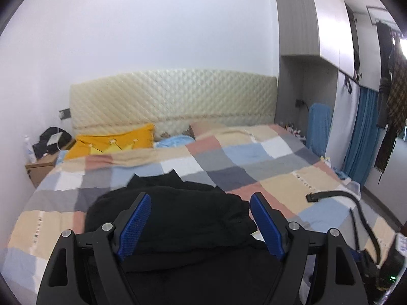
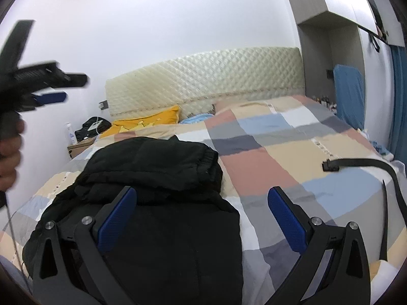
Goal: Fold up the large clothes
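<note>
A black garment [image 1: 178, 218] lies bunched and partly folded on the checked bed cover [image 1: 267, 167]; it also shows in the right wrist view [image 2: 157, 178]. My left gripper [image 1: 201, 198] is open, raised above the garment's near part, holding nothing. It also shows in the right wrist view [image 2: 64, 89], held high at the far left by a hand. My right gripper [image 2: 202, 195] is open and empty, above the garment's right edge and the bed cover [image 2: 279, 152].
A black belt [image 1: 338, 198] lies on the bed's right side, also in the right wrist view [image 2: 368, 165]. A yellow pillow [image 1: 114, 142] and quilted headboard [image 1: 173, 96] are at the back. A bedside table [image 1: 40, 167] stands left, a blue curtain [image 1: 361, 137] right.
</note>
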Action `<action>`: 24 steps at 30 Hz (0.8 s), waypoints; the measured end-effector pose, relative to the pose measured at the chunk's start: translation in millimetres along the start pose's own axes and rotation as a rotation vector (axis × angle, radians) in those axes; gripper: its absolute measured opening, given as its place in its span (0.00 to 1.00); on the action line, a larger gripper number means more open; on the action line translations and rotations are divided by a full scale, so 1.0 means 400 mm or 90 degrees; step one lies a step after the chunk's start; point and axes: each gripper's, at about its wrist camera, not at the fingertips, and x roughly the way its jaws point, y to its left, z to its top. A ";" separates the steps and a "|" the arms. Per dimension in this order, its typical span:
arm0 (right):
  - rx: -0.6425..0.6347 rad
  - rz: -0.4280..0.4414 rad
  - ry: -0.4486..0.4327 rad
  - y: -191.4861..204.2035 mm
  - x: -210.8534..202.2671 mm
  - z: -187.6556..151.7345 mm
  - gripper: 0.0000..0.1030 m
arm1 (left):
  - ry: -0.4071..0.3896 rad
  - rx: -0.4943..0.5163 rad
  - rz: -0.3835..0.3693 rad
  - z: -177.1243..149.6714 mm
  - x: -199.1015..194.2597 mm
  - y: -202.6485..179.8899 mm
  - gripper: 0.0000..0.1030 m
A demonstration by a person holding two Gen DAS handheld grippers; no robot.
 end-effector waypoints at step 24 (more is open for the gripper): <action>-0.005 0.096 0.114 0.104 -0.239 0.005 1.00 | -0.004 -0.071 0.082 -0.349 -0.433 0.239 0.78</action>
